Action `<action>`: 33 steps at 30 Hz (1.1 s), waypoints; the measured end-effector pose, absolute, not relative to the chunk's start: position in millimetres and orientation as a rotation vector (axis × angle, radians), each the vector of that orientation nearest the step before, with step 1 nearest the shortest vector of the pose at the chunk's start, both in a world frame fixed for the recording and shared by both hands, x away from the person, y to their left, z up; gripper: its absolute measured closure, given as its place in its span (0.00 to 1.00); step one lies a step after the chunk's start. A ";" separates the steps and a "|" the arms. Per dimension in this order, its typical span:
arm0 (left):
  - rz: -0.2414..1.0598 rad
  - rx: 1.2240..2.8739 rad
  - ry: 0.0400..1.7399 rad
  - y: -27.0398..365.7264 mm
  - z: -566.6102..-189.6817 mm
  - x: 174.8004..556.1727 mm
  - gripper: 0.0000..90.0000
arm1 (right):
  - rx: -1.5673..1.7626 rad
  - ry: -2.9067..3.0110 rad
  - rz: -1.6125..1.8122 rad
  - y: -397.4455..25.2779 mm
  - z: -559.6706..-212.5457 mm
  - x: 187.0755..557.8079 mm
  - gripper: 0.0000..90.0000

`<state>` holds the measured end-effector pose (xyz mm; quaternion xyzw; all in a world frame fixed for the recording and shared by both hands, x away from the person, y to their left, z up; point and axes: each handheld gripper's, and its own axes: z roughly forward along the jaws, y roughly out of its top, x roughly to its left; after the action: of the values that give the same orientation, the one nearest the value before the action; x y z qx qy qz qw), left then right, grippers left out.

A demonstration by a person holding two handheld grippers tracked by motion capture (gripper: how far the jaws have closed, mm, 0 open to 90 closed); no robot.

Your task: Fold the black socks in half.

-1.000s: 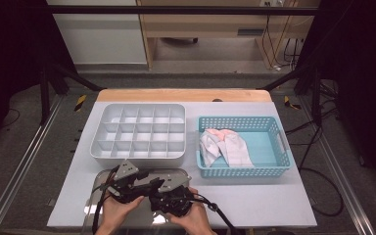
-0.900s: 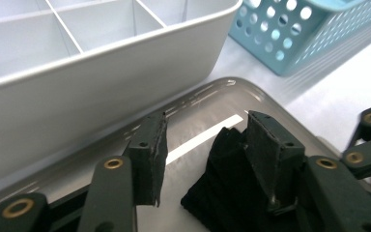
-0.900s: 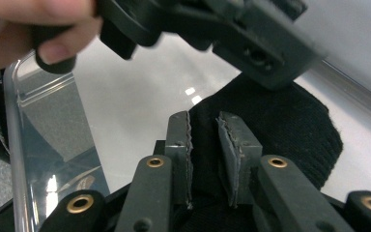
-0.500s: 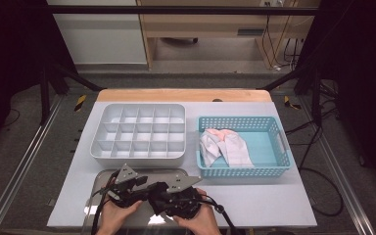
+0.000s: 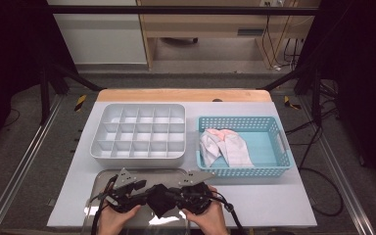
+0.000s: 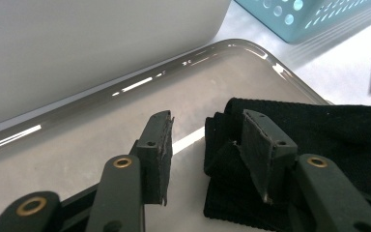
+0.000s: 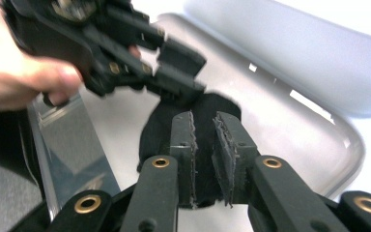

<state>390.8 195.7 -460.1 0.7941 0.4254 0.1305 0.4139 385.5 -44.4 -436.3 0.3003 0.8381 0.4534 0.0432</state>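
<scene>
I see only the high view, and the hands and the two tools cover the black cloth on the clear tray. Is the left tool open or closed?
Observer: The left tool is open. The edge of the black knitted cloth lies between its jaws.
Operator: And the right tool?
Observer: The right tool has its jaws close together, with a narrow gap. I cannot tell if it grips.
Operator: Is the cloth flat?
Observer: No, it is folded. Layers show at its edge on the clear plastic tray.
</scene>
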 end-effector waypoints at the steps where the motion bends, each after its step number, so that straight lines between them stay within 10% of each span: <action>1: 0.329 1.996 1.069 195.8 -460.1 390.5 0.59 | 0.921 2.581 1.373 -43.8 -440.0 384.6 0.89; 33: 0.207 1.960 1.107 209.0 -465.0 379.1 0.43 | 0.909 2.597 1.257 -28.5 -460.4 379.4 0.95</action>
<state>379.1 209.0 -465.0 0.7843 0.4430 0.0827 0.4265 379.4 -28.5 -460.4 0.2999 0.8570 0.4149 0.0582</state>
